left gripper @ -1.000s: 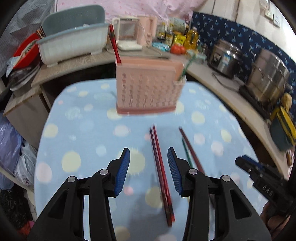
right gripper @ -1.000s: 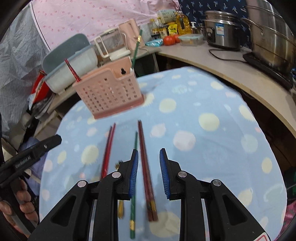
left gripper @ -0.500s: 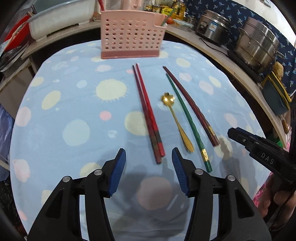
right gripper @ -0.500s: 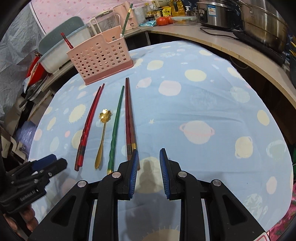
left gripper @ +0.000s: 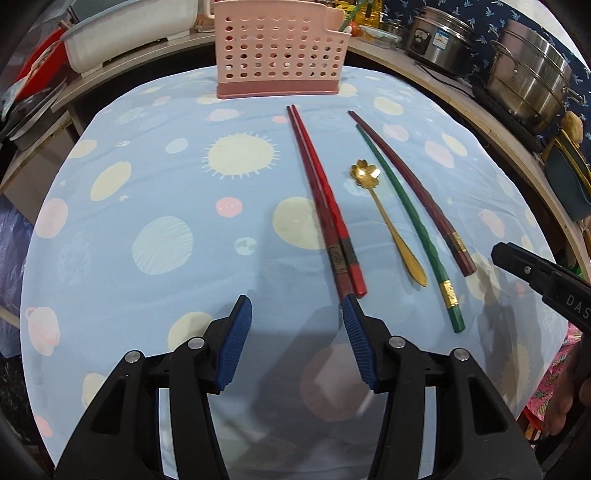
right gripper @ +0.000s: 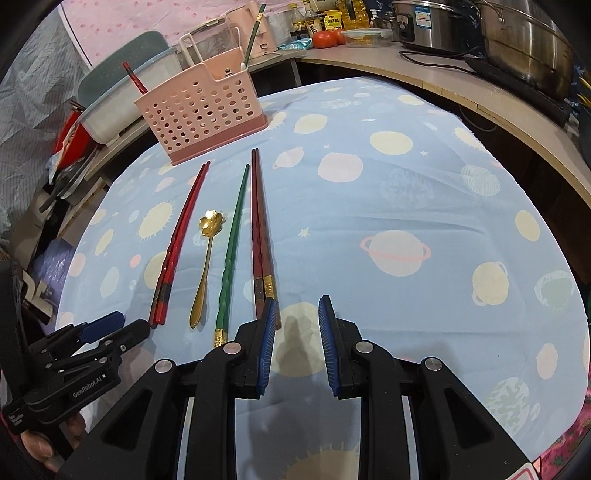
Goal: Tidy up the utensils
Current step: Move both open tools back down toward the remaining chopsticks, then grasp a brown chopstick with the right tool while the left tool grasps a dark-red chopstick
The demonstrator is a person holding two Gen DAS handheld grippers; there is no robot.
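Observation:
A pink perforated utensil basket (left gripper: 281,55) (right gripper: 201,114) stands at the far side of the table and holds a green and a red chopstick. On the cloth lie a red chopstick pair (left gripper: 325,203) (right gripper: 179,240), a gold flower spoon (left gripper: 388,221) (right gripper: 207,258), a green chopstick (left gripper: 410,225) (right gripper: 232,243) and a dark red pair (left gripper: 410,192) (right gripper: 258,229). My left gripper (left gripper: 295,314) is open and empty just short of the red pair's near ends. My right gripper (right gripper: 297,314) is open and empty beside the dark red pair's near ends.
The table has a blue cloth with planets (left gripper: 162,240) (right gripper: 391,254). A curved wooden counter (right gripper: 461,85) behind carries steel pots (left gripper: 532,85), bottles and a white tub (left gripper: 122,29). Clutter sits off the table's left side.
Both grippers have drawn back and lower toward the table's near edge, so the utensils and basket now lie farther ahead. Both stayed open and empty.

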